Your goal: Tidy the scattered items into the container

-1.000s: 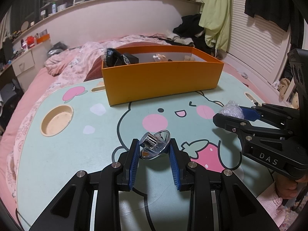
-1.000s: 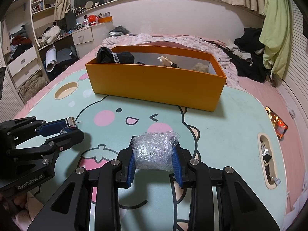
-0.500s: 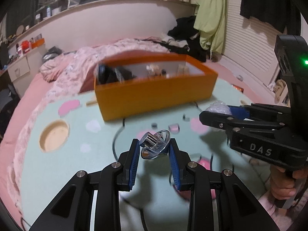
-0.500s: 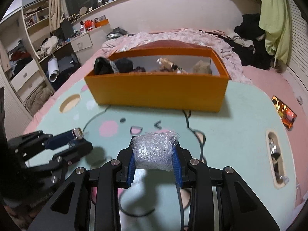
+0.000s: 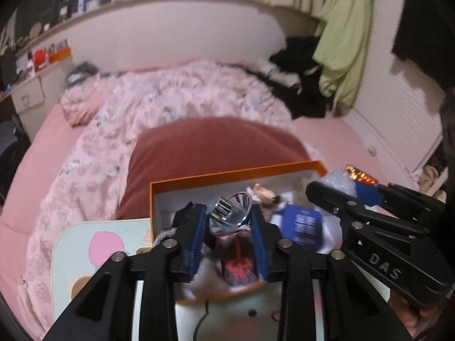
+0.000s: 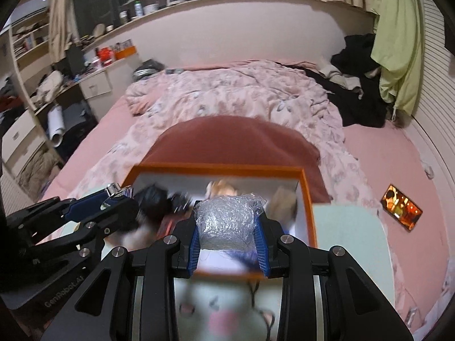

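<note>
Orange box [image 5: 236, 174] now under both tools (loaded).

"das" on right gripper [image 5: 341, 196]; "genrobot.ai" on left gripper [image 6: 119, 199].

Box [image 6: 307, 199] on the table [image 6: 349, 227], both tools above it, bed [image 6: 227, 96] behind, phone [image 6: 402, 211] to the right.

A big bed [image 6: 378, 164] with a pink sheet fills the room ahead. A crumpled pink blanket [image 6: 227, 96] lies on it. Past it runs a pale wall [image 6: 227, 37] with a shelf full of bottles on top. Off to the left are a desk [image 6: 93, 85] and shelves. To the right hangs a green cloth [image 6: 398, 56] above black clothes [image 6: 358, 85].
</note>
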`<action>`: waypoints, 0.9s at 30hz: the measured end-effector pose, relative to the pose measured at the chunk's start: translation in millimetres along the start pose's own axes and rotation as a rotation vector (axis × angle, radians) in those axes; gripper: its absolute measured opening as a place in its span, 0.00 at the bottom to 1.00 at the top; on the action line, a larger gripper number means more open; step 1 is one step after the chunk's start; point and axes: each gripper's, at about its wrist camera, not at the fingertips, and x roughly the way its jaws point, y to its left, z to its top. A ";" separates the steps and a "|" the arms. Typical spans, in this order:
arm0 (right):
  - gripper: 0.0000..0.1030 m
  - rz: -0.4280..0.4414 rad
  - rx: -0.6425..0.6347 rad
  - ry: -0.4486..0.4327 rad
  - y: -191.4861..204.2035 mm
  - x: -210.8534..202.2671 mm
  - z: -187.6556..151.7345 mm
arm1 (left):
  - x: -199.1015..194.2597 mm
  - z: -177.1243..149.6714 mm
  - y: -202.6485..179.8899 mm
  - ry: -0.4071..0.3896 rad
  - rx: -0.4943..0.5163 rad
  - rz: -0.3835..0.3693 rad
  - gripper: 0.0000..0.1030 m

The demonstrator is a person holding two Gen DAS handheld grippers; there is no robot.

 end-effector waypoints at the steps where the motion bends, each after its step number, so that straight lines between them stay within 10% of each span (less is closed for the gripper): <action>1: 0.36 0.015 0.006 0.007 -1.7 7.1 2.8 | 5.0 0.0 1.4 0.014 -0.003 0.008 0.45; 4: 0.51 -0.023 0.035 0.055 -8.7 25.6 0.6 | 2.0 -7.4 6.3 0.010 -0.009 -0.034 0.64; 14: 0.66 0.161 0.198 -0.048 -40.7 -20.7 -14.2 | -49.9 -39.2 23.0 -0.051 -0.059 -0.023 0.77; 27: 0.66 -0.062 0.072 0.121 -17.6 -21.2 -118.4 | -30.8 -154.0 2.9 0.086 -0.038 0.113 0.84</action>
